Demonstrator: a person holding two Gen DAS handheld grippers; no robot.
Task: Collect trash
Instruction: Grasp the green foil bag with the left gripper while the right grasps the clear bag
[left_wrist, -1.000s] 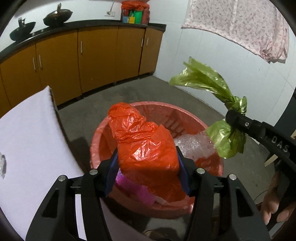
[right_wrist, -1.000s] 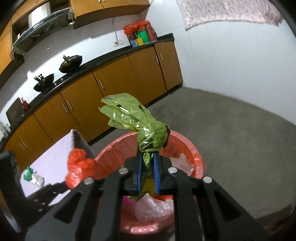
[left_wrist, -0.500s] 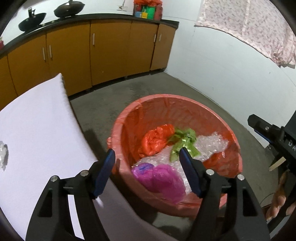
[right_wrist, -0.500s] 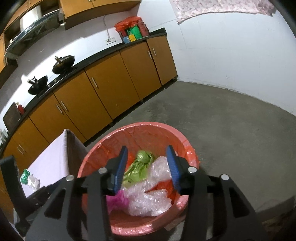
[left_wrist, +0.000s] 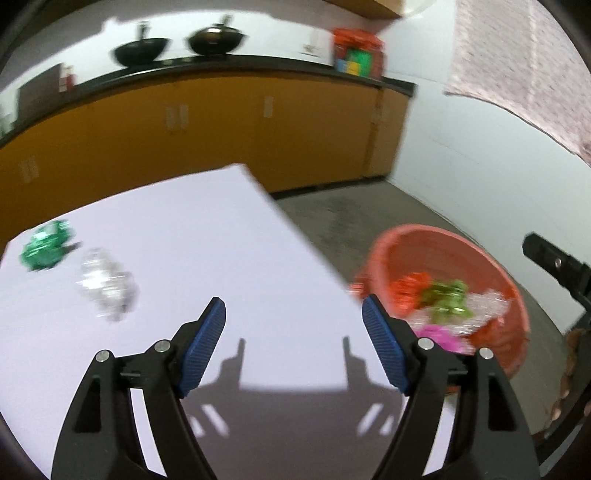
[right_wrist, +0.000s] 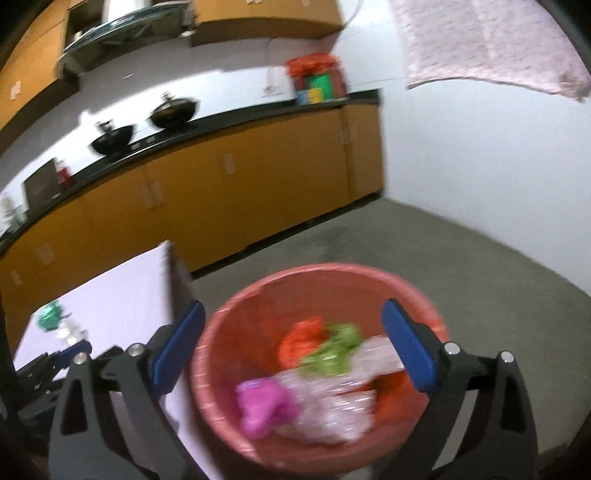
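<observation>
Bags dropped into red basket (right_wrist: 221, 354), both hand-held grippers (left_wrist: 293, 349) (right_wrist: 291, 350) just opened, empty

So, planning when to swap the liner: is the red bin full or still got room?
Still has room. In the right wrist view the bin holds a shallow layer of bags at the bottom, with its inner wall bare above them.

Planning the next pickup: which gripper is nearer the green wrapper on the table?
Left. The left gripper hangs over the table facing the green wrapper; the right gripper hangs over the basket.
</observation>
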